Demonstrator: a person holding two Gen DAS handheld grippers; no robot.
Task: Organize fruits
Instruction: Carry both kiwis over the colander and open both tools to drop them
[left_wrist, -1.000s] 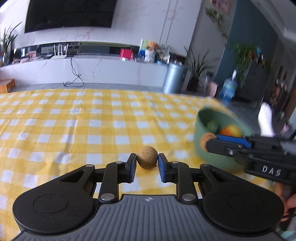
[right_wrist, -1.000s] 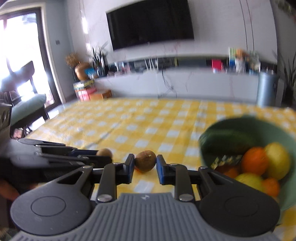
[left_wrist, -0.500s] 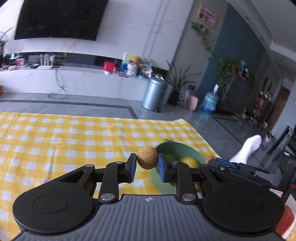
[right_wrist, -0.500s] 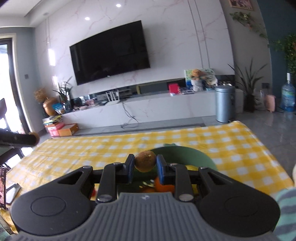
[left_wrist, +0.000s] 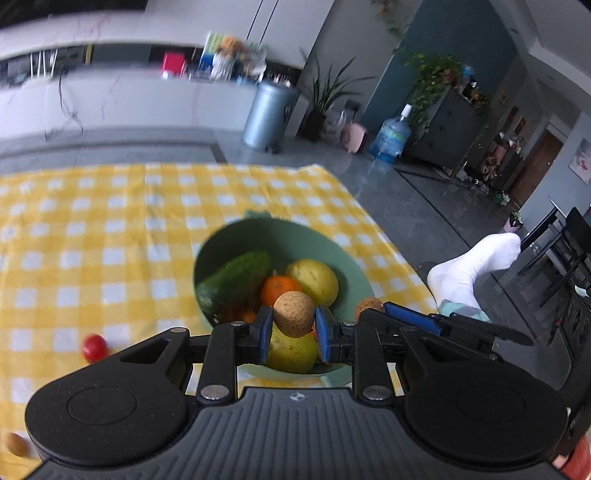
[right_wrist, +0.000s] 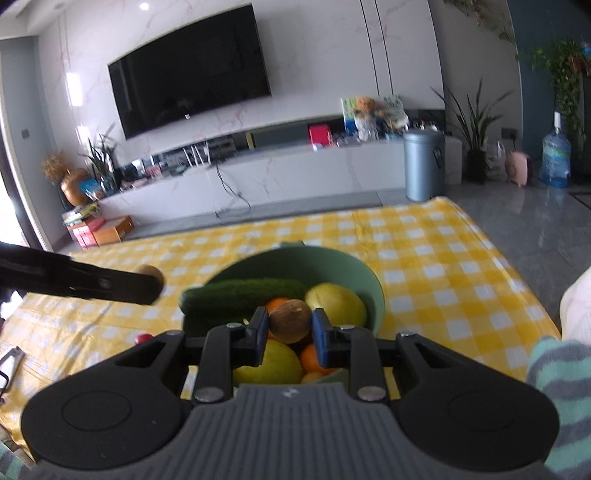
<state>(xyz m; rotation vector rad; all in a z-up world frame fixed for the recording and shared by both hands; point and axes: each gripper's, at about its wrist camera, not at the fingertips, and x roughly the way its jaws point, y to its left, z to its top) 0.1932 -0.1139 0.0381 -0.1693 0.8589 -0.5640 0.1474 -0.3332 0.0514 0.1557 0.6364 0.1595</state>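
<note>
Both fingers clamped — left gripper (left_wrist: 294, 329) on tan fruit (left_wrist: 294, 313), right gripper (right_wrist: 290, 334) on perhaps kiwi (right_wrist: 290, 320)

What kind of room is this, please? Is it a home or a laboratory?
Most likely a home living room. A large wall-mounted television hangs above a long white media console, houseplants stand by the wall, and a yellow checked cloth carries a green bowl of fruit.

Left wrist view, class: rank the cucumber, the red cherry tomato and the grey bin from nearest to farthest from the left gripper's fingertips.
1. Cucumber: in the green bowl, just beyond and left of the left gripper.
2. Red cherry tomato: on the checked cloth, far left.
3. Grey bin: on the floor beyond the table.
</note>
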